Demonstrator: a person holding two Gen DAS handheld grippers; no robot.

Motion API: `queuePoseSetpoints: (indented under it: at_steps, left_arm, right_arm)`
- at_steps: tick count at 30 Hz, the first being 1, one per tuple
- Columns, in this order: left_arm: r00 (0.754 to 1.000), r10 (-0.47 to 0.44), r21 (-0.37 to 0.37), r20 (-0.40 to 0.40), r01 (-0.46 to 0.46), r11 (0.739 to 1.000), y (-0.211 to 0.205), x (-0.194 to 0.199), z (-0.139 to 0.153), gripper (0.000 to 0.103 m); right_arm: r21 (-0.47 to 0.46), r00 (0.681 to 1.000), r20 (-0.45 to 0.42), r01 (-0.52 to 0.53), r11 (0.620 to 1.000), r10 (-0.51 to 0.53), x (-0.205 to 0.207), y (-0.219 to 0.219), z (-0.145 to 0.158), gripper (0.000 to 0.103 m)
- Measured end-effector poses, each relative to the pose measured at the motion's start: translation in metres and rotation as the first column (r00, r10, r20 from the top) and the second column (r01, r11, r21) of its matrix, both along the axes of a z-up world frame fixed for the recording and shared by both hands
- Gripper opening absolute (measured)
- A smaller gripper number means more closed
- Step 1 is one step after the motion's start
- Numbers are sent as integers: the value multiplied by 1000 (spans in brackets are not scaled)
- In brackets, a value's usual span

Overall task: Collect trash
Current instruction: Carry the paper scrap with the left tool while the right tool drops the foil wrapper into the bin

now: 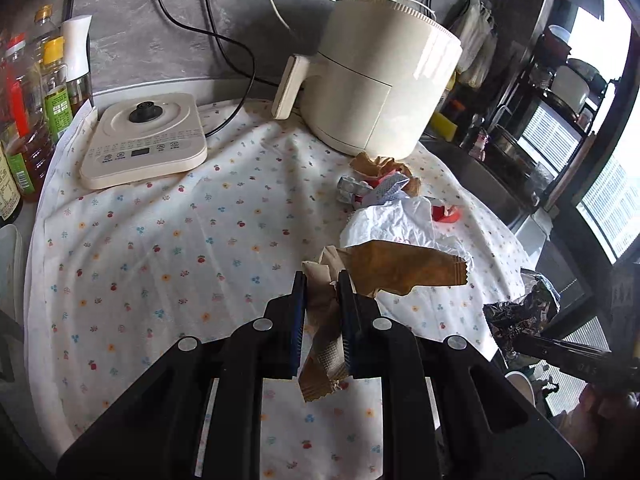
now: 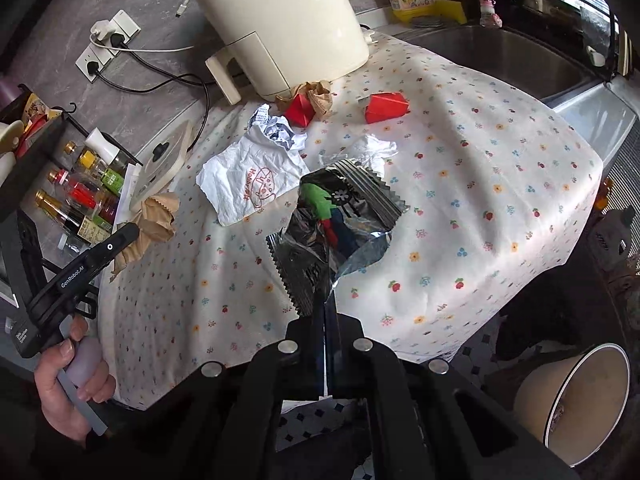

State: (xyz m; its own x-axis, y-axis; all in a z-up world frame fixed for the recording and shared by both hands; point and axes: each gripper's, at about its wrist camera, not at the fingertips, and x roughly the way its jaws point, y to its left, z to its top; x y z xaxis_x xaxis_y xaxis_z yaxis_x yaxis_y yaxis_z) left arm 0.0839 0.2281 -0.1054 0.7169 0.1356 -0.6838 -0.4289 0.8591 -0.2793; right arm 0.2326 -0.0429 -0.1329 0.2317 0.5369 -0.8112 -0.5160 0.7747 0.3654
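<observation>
I hold a brown wrapper (image 1: 324,320) in my left gripper (image 1: 322,280) and a foil bag (image 2: 336,224) in my right gripper (image 2: 323,308), both lifted above the surface (image 2: 480,184). More trash (image 2: 248,184) remains there. Next, I judge, both go into the bin (image 2: 576,404) at lower right.

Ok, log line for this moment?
left gripper: shut on brown wrapper | right gripper: shut on foil packet | bin: lower right

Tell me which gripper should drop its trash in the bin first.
Right, probably. The right gripper, shut on the foil snack bag, has the bin just below and beside it. The left gripper, clamping a brown wrapper, sits across the table.
</observation>
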Motion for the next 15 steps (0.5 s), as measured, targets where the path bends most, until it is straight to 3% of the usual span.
queuePoseSetpoints:
  at_steps: [7, 15]
  left_arm:
    - [992, -127, 1, 3, 127, 992, -65, 38, 5, 16]
    - [962, -271, -3, -6, 271, 962, -143, 79, 4, 16]
  right_arm:
    - [-11, 988, 14, 154, 988, -154, 14, -88, 7, 1]
    - [-21, 952, 16, 307, 951, -307, 15, -183, 6, 2]
